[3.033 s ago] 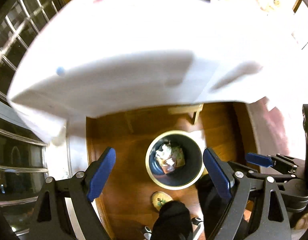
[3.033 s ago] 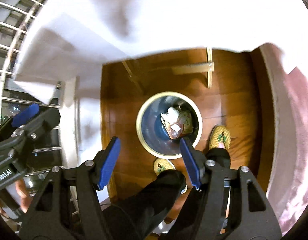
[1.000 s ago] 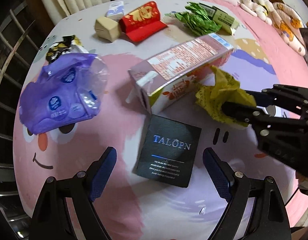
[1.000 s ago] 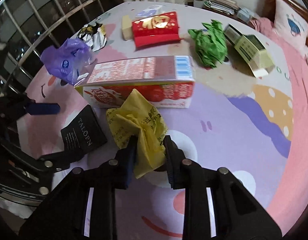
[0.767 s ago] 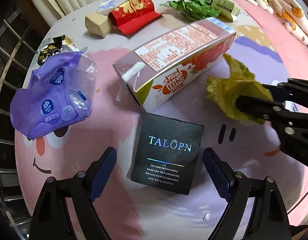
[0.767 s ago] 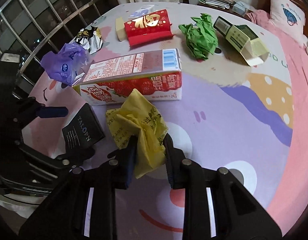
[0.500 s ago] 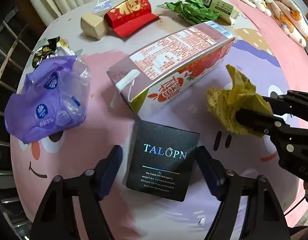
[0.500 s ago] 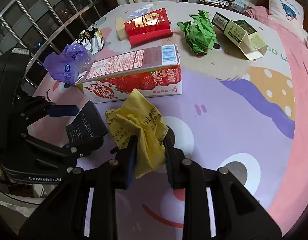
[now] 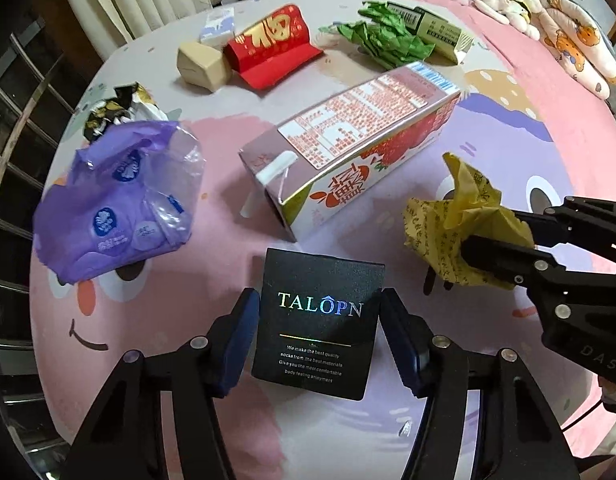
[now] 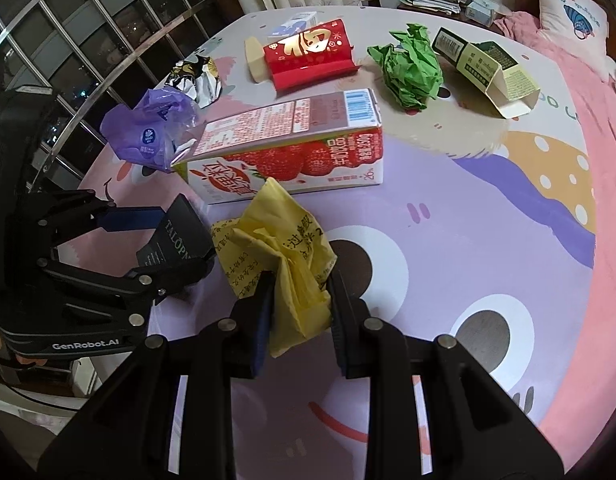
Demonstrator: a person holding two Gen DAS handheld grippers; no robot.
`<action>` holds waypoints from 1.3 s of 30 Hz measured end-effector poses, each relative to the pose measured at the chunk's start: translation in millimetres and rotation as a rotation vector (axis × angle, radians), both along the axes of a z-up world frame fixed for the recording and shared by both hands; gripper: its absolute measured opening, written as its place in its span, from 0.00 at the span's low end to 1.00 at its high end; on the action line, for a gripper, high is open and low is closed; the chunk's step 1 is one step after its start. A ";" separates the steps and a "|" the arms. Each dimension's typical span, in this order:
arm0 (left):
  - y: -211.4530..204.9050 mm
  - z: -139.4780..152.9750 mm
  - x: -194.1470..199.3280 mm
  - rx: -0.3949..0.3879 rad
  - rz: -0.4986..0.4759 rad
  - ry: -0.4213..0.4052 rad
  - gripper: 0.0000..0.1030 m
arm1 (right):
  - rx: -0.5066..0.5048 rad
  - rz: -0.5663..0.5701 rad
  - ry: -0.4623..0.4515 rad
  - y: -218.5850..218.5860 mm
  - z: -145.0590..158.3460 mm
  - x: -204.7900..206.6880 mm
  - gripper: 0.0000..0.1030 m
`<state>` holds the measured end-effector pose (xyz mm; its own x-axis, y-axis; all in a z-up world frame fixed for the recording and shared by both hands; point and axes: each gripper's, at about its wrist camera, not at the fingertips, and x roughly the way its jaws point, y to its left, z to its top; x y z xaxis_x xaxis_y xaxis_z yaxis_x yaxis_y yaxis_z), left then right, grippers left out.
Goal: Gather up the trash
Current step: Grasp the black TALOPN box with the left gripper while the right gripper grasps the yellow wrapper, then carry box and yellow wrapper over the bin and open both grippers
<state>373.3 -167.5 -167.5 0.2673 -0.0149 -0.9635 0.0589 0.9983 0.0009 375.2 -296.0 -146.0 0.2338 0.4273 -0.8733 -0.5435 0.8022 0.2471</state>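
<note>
My left gripper (image 9: pixel 320 320) is shut on a black TALOPN box (image 9: pixel 320 320), its blue pads pressed on both sides; the box also shows in the right wrist view (image 10: pixel 175 240). My right gripper (image 10: pixel 299 292) is shut on a crumpled yellow wrapper (image 10: pixel 279 248), held just above the table; the wrapper also shows in the left wrist view (image 9: pixel 456 220). A strawberry milk carton (image 9: pixel 356 152) lies on its side just beyond both.
On the round cartoon tablecloth (image 10: pixel 488 220) lie a purple plastic bag (image 9: pixel 115 204), a foil wrapper (image 10: pixel 195 76), a red packet (image 9: pixel 271 48), a beige block (image 9: pixel 203 66), crumpled green paper (image 10: pixel 412 68) and an open green box (image 10: pixel 488 68). Window bars run on the left.
Both grippers came up from the bin on the floor to the table. The left jaws closed in on the black box. The right gripper holds the yellow wrapper as before.
</note>
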 end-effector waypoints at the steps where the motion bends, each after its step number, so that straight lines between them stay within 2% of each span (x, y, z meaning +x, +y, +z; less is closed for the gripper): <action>1: 5.4 4.2 -5.1 0.001 -0.001 -0.006 0.60 | 0.002 -0.003 -0.001 0.5 1.4 -1.9 0.22; 11: 16.8 40.7 -37.7 0.002 -0.017 -0.077 0.60 | 0.013 -0.031 -0.029 4.4 21.9 -29.1 0.22; 20: 42.5 72.2 -89.1 -0.023 -0.047 -0.130 0.59 | 0.027 -0.101 -0.047 13.7 43.7 -77.1 0.22; 31: 101.8 105.3 -180.5 -0.062 -0.099 -0.182 0.59 | 0.049 -0.180 -0.042 59.7 60.2 -182.0 0.22; 39: 140.5 92.4 -259.5 -0.133 -0.151 -0.165 0.59 | 0.066 -0.247 -0.024 96.9 47.9 -271.5 0.22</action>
